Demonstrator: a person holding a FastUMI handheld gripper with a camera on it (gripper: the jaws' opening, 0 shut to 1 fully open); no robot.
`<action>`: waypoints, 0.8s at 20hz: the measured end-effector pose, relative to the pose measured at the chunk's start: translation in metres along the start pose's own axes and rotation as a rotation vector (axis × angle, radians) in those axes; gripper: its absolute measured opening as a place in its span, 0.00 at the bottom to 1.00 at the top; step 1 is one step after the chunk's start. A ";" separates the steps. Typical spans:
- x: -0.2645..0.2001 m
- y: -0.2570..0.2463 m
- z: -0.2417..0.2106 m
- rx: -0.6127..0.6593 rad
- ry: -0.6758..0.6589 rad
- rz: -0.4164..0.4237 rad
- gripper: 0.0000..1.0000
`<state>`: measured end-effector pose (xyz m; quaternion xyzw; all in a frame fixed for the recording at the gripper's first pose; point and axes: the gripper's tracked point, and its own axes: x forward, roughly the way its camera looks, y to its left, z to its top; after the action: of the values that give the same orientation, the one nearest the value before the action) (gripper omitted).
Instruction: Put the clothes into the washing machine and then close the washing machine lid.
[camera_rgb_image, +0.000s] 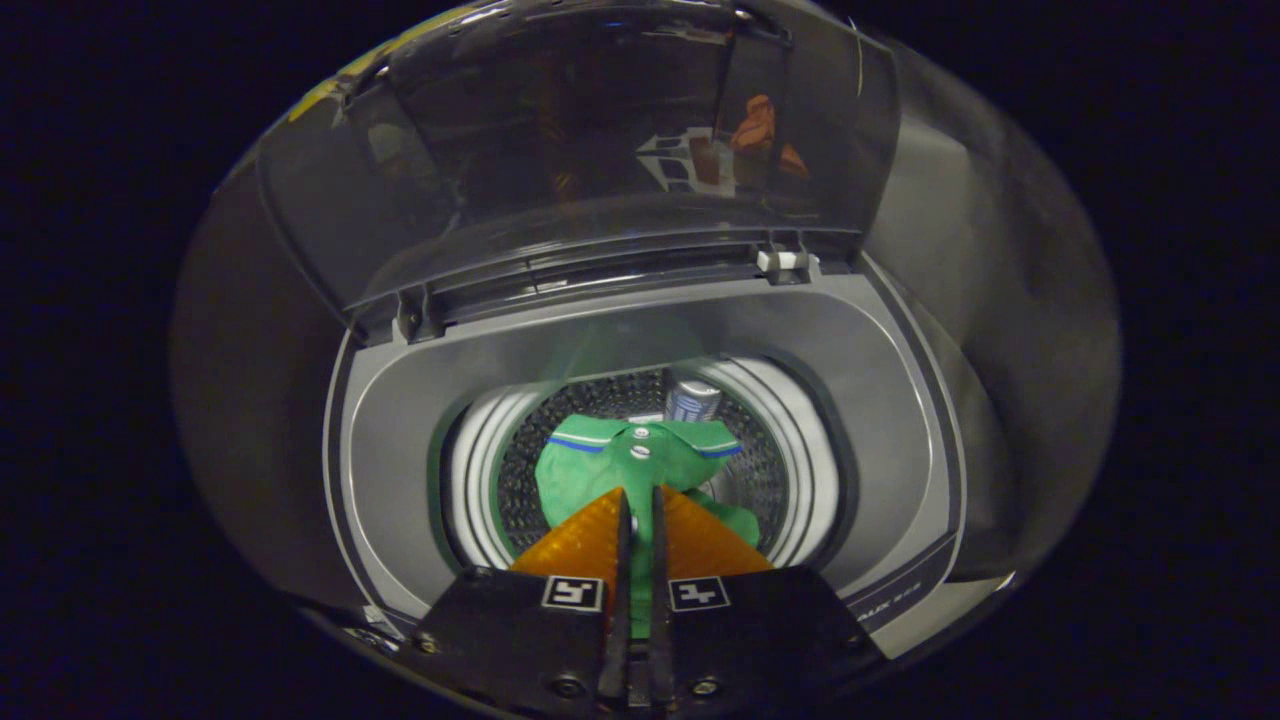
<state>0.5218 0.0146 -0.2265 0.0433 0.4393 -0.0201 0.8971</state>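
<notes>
The tool (638, 497) hangs over the open top-loading grey washing machine (400, 440), its two fingers nearly closed with a strip of the green collared shirt with blue-and-white trim (600, 470) showing in the thin gap; the grip looks pinched, though that is a judgement. The shirt hangs inside the perforated steel drum (520, 470). The tinted clear lid (600, 150) stands raised behind. Released too high or off-centre, fabric could drape over the white drum rim (470, 480) and stop the lid closing flush.
</notes>
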 end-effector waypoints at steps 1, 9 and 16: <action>-0.003 -0.002 -0.002 -0.001 -0.008 -0.005 0.25; -0.043 -0.002 0.010 -0.123 -0.152 0.012 0.64; -0.131 0.019 0.082 -0.245 -0.396 0.082 0.64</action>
<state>0.5077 0.0255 -0.0716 -0.0529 0.2518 0.0615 0.9644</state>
